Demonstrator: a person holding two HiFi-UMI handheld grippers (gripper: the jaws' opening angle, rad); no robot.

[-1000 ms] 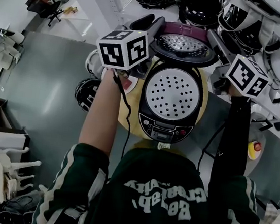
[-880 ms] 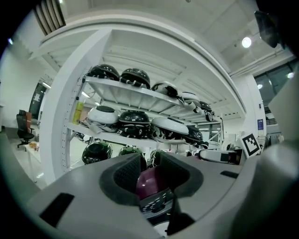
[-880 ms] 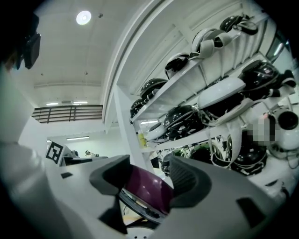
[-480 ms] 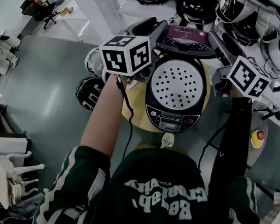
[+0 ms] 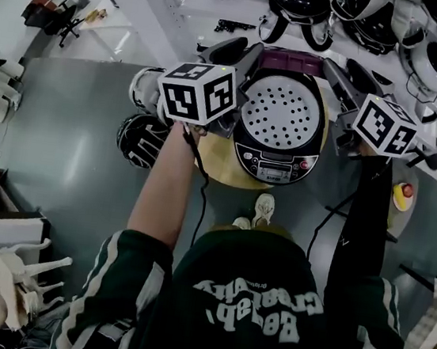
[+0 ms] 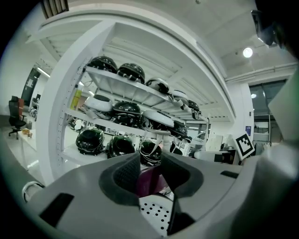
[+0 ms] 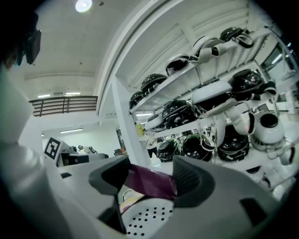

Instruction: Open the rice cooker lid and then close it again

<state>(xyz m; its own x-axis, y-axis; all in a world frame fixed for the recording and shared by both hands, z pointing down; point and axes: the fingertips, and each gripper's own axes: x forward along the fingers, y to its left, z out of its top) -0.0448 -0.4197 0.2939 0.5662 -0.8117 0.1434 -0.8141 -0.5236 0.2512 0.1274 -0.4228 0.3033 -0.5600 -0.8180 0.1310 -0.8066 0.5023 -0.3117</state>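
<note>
The rice cooker [image 5: 274, 163] stands on a round table [image 5: 219, 160]. Its purple lid [image 5: 285, 59] stands open, seen edge-on, above a white perforated plate [image 5: 281, 114]. My left gripper [image 5: 236, 51] is at the lid's left end and my right gripper [image 5: 345, 73] at its right end. In the left gripper view the lid [image 6: 148, 179] shows in the narrow gap of the left gripper [image 6: 150, 175]. I see no pad pressing on it. The right gripper [image 7: 150, 179] has just been opening. The lid's edge [image 7: 152, 183] lies across its gap, over the plate [image 7: 145, 217].
White shelves [image 5: 366, 21] behind the table hold several black and white cookers. A black cooker [image 5: 139, 139] and a white one [image 5: 144, 86] sit left of the table. A yellow box with a red button [image 5: 402, 194] is at the right. The person's shoe [image 5: 264, 208] is at the table's front.
Both grippers have drawn back toward the person and sunk a little. The lid showed its perforated inner face before and is now edge-on. The cooker sits higher in the view.
</note>
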